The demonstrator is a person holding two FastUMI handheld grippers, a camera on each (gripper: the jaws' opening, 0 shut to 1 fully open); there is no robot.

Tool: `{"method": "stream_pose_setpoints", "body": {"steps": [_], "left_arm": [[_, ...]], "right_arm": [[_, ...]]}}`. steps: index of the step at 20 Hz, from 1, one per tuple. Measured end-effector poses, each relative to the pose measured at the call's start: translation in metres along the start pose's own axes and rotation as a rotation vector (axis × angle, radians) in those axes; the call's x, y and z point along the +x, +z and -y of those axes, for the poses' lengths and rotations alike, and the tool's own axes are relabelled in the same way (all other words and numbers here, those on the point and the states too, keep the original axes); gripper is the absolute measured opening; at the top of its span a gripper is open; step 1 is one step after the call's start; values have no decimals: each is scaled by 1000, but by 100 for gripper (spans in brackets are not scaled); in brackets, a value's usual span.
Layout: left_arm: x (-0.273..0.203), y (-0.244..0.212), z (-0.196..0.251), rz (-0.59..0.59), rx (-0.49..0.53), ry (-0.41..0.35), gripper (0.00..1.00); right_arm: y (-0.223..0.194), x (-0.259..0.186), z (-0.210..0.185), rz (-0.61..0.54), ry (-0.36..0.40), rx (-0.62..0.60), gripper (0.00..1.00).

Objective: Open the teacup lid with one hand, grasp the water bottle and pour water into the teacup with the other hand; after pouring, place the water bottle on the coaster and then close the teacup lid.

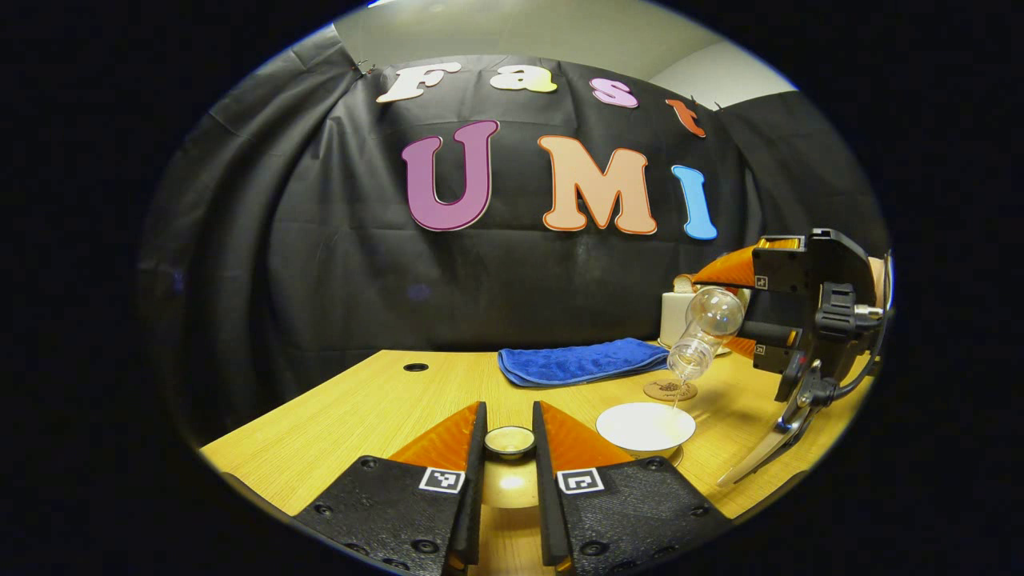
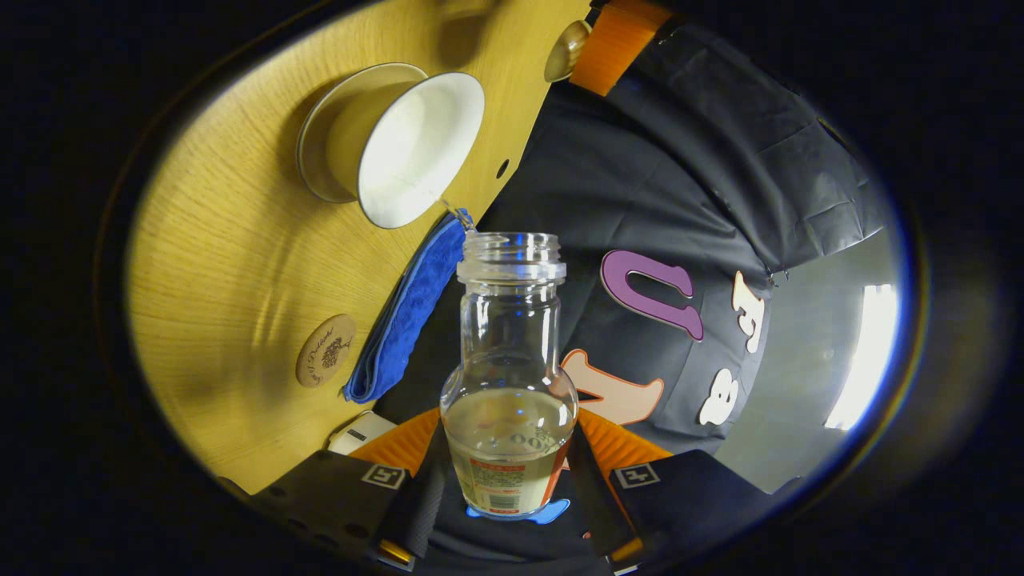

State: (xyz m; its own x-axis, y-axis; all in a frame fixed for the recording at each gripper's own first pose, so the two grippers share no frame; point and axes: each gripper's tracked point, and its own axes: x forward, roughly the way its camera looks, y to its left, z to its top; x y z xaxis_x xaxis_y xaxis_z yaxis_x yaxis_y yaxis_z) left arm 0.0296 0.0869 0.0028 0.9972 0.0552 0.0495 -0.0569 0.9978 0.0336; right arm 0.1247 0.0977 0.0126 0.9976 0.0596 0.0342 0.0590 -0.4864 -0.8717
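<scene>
A white teacup stands uncovered on its saucer on the wooden table. My left gripper is shut on the teacup lid, holding it by its knob just left of the cup. My right gripper is shut on the clear water bottle, tipped with its mouth down above the cup's far rim. A thin stream falls into the cup. In the right gripper view the bottle sits between my fingers, partly filled, its open mouth beside the teacup. The round coaster lies bare behind the cup.
A folded blue towel lies at the back of the table. A white box stands behind the bottle. A cable hole is at the back left. The left gripper's orange finger and the lid appear beyond the cup.
</scene>
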Motion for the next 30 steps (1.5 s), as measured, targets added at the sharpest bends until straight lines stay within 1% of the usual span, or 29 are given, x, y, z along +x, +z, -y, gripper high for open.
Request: {"method": "stream_pose_setpoints", "body": {"steps": [1, 4, 6, 7, 8, 9, 10, 12, 14, 15, 16, 17, 20, 23, 24, 25, 26, 27, 28, 29, 30], "left_arm": [[0, 0, 0, 1, 0, 0, 27], [-1, 0, 0, 1, 0, 0, 27], [-1, 1, 0, 0, 1, 0, 27], [-1, -1, 0, 0, 1, 0, 27], [0, 0, 0, 0, 1, 2, 27], [-1, 0, -1, 0, 1, 3, 27], [-1, 1, -1, -1, 1, 3, 27], [0, 0, 0, 0, 1, 4, 27], [0, 0, -1, 0, 1, 4, 27], [0, 0, -1, -1, 1, 4, 27], [-1, 0, 0, -1, 1, 4, 27], [0, 0, -1, -1, 1, 4, 27], [0, 0, 0, 0, 1, 4, 28], [0, 1, 0, 0, 1, 4, 27], [0, 0, -1, 0, 1, 4, 27], [0, 0, -1, 0, 1, 4, 27], [0, 0, -1, 0, 1, 4, 27], [0, 0, 0, -1, 1, 4, 27], [0, 0, -1, -1, 1, 4, 27], [0, 0, -1, 1, 0, 3, 27], [0, -1, -1, 0, 1, 3, 28]], "right_arm": [[2, 0, 0, 3, -2, -6, 77], [6, 2, -13, 8, 20, 11, 80], [8, 2, -19, 10, 32, 38, 80], [9, 1, -23, 7, 47, 77, 80], [8, 1, -31, 3, 77, 144, 79], [8, -2, -50, -12, 157, 310, 79], [10, -6, -57, -19, 187, 378, 79], [15, -9, -62, -25, 222, 466, 79], [13, -14, -76, -36, 265, 567, 80], [11, -15, -81, -43, 277, 626, 82], [11, -17, -80, -51, 287, 723, 79], [12, -19, -77, -57, 285, 831, 77], [2, -13, -61, -82, 265, 1087, 77], [-19, -6, -53, -115, 227, 1294, 77], [-26, -4, -50, -124, 207, 1353, 80], [-37, -2, -47, -137, 185, 1415, 77], [-45, 3, -44, -146, 165, 1487, 77], [-51, 9, -48, -157, 157, 1566, 80], [-59, 13, -51, -175, 149, 1647, 77], [-65, 17, -57, -194, 145, 1724, 82], [-71, 22, -61, -211, 142, 1798, 80]]}}
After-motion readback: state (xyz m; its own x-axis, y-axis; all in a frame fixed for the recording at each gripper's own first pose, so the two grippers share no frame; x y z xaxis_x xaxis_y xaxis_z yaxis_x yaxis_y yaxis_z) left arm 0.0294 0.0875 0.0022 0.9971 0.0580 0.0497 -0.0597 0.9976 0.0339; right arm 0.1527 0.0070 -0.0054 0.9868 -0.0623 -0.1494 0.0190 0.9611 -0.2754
